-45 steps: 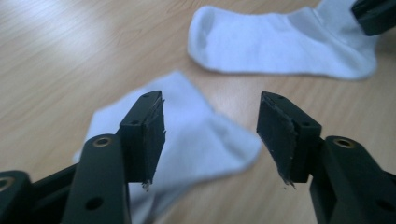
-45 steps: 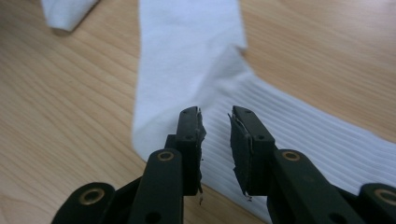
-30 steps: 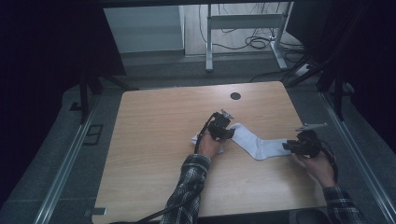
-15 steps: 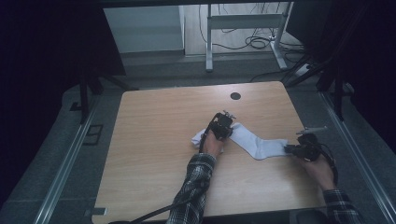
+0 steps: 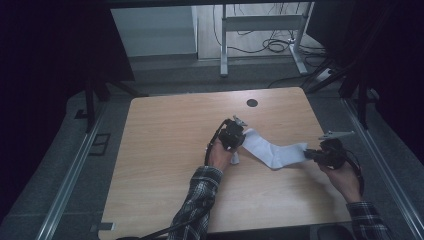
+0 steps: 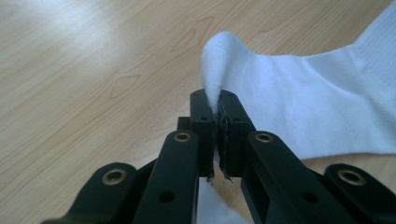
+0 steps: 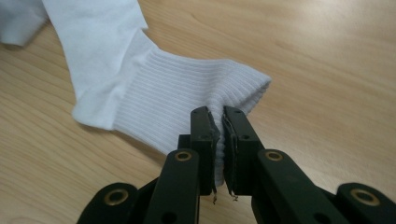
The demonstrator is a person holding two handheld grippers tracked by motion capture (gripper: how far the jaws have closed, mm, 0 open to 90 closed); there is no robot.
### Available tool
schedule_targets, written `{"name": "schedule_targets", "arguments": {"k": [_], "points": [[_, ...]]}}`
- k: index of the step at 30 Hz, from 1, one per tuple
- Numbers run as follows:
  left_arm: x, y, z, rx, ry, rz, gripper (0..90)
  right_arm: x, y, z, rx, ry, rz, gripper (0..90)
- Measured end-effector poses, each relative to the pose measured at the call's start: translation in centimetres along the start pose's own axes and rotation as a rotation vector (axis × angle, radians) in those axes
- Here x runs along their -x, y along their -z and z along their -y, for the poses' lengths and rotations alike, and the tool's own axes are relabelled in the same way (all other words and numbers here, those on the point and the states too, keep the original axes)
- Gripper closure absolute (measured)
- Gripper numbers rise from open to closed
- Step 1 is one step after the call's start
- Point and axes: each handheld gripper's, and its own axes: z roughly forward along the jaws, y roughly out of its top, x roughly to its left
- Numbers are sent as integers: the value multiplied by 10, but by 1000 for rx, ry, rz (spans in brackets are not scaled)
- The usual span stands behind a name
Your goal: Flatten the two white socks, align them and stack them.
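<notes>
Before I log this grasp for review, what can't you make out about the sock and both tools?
- Left tool, high view: its body covers the jaws.
- Sock toe, left gripper view: cloth leaves the right edge.
- Right tool, right gripper view: pinched cuff layers uncountable.

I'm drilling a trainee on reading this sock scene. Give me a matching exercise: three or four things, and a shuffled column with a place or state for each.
Things:
1. left tool
2. right tool
3. sock
4. round hole

Places or states:
A. in the table near its far edge
B. shut on the ribbed cuff
C. white, stretched between both tools
D. shut on the smooth end

Pairs: 1-D, 2-B, 3-C, 4-A
</notes>
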Motion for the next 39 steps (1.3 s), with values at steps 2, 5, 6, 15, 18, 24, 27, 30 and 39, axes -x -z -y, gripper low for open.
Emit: {"name": "schedule_targets", "arguments": {"k": [2,5,6,15,18,24,27,30,39], "points": [[-1,9,4,9,-4,-5,860,-6,2,-4,7,13,-6,824],[-2,24,11,25,-6,-11,860,-14,4,-10,19,35,-19,824],[-3,29,13,29,1,-10,860,-17,4,-12,18,43,-19,824],[-11,81,42,61,16,-26,860,-42,7,-26,50,82,-80,824],[-12,98,57,66,29,-25,859,-53,7,-29,61,99,-112,824],[-14,127,99,73,77,-48,858,-79,-1,-31,63,138,-179,824],[-14,137,121,73,110,-64,858,-94,-10,-30,49,164,-210,823],[-13,144,142,63,126,-88,856,-107,-21,-27,25,185,-232,823],[-8,131,180,-26,170,-91,823,-120,-59,-16,-69,200,-238,813]]}}
